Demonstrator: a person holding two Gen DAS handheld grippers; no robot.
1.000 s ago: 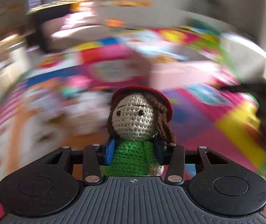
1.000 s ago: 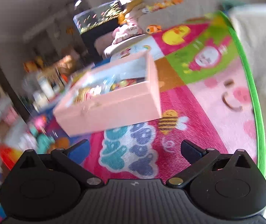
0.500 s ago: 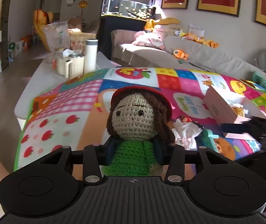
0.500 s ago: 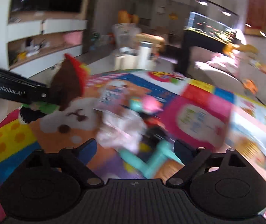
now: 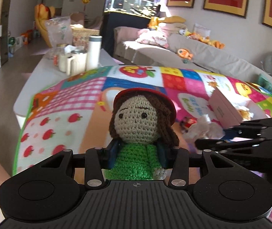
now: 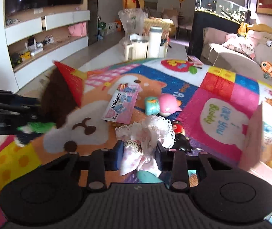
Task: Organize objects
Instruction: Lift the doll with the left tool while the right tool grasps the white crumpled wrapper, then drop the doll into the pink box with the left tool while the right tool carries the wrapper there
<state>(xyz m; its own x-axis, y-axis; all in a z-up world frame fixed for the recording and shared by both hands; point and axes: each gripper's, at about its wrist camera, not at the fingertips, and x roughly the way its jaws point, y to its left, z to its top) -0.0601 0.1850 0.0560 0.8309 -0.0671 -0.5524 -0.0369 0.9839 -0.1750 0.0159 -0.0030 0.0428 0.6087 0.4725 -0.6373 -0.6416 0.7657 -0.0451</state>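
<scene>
My left gripper [image 5: 138, 157] is shut on a crochet doll [image 5: 137, 126] with a red hat, brown hair and green body, held above the play mat. The doll and left gripper also show at the left of the right wrist view [image 6: 59, 97]. My right gripper [image 6: 138, 157] is shut on a white lacy cloth toy [image 6: 145, 133] with a "Lucky" tag, low over the mat. That cloth toy and the right gripper show at the right of the left wrist view [image 5: 204, 129]. A pink box [image 5: 224, 108] stands on the mat at the right.
On the colourful mat [image 6: 221, 95] lie a pink "Volcano" packet [image 6: 120, 105], a teal toy [image 6: 151, 106], a pink whale [image 6: 168, 105] and a small black and red toy [image 6: 179, 135]. Cups and a white flask [image 6: 155, 42] stand beyond the mat. A sofa [image 5: 202, 57] lies behind.
My right gripper swung from the pink box to the toy pile and closed on the lacy cloth toy. My left gripper still holds the doll and has steadied.
</scene>
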